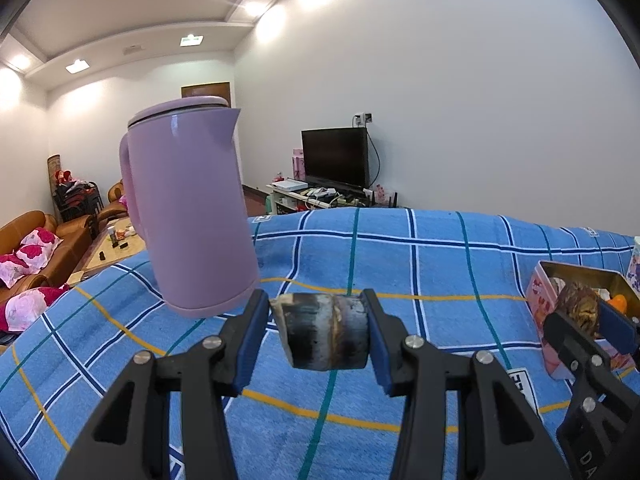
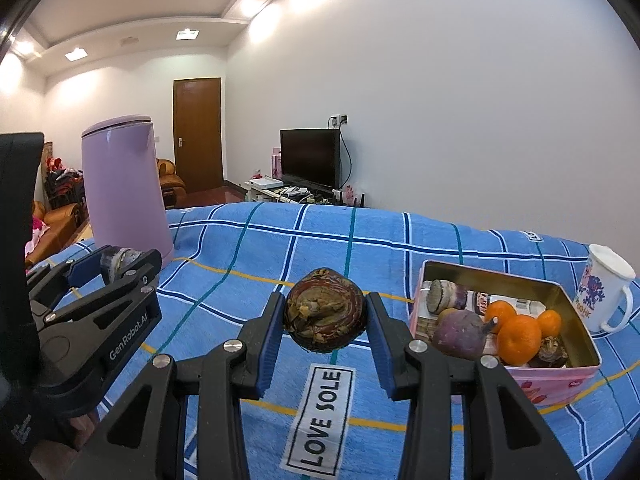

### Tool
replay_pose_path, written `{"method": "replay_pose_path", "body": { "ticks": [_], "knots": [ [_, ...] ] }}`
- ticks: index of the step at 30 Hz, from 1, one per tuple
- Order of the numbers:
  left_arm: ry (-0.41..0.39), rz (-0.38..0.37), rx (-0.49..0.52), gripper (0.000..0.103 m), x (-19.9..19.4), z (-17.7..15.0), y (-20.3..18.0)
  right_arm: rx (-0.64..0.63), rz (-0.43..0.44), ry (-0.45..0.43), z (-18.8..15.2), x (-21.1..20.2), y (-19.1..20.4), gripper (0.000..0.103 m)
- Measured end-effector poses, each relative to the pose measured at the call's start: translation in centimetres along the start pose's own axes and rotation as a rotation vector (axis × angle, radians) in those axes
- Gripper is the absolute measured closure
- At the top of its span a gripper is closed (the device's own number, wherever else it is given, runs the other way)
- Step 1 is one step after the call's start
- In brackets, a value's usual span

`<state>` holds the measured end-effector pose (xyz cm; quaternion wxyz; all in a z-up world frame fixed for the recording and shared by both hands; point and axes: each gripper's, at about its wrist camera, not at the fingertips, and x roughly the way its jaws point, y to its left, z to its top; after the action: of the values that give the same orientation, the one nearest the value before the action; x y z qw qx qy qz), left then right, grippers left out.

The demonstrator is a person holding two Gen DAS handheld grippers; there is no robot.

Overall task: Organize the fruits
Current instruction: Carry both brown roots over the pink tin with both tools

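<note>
Carrying one piece apiece, both grippers are hovering above the blue checked cloth [image 2: 248, 264]. The left gripper [image 1: 318, 330] is closing its blue pads on the flat ends of a dark, charred-looking cylindrical chunk [image 1: 322, 332], what fruit it is I cannot tell; the right gripper [image 2: 325, 316] is clamping a round brown scaly fruit [image 2: 325, 314] by its sides. Both pieces are sitting out at the fingertips, clear of the cloth.

The likely destination is the open tin [image 2: 576, 308] at the right, already holding three oranges [image 2: 518, 338], a purple root [image 2: 460, 334] and other pieces. A good placement is probably one gripper at a time: the right one is nearer the tin, so it should be travelling right, rising over the tin's near-left rim, then lowering into the free near-left corner before opening. Dropping from height is risking a roll-out.

Open cloth lies between the grippers and the tin, so the path is looking free. The white mug [image 2: 608, 292] is standing just beyond the tin's far right corner, and the purple kettle [image 1: 188, 208] is standing at the far left beside the left gripper; swings toward either are worth avoiding.
</note>
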<state>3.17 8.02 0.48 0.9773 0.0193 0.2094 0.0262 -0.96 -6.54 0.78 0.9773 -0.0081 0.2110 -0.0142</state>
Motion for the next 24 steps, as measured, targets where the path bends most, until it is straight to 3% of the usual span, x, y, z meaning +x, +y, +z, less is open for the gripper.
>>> {"method": "replay_pose_path", "body": {
  "ticks": [12,24],
  "knots": [
    [0.003,-0.014,0.030,0.054,-0.7,-0.2,-1.2,0.006,-0.025,-0.003,-0.4,-1.0,-1.9,0.060],
    [0.030,-0.114,0.073,0.054,-1.8,-0.7,-4.2,0.026,-0.072,-0.006,-1.0,-2.2,-5.0,0.060]
  ]
}}
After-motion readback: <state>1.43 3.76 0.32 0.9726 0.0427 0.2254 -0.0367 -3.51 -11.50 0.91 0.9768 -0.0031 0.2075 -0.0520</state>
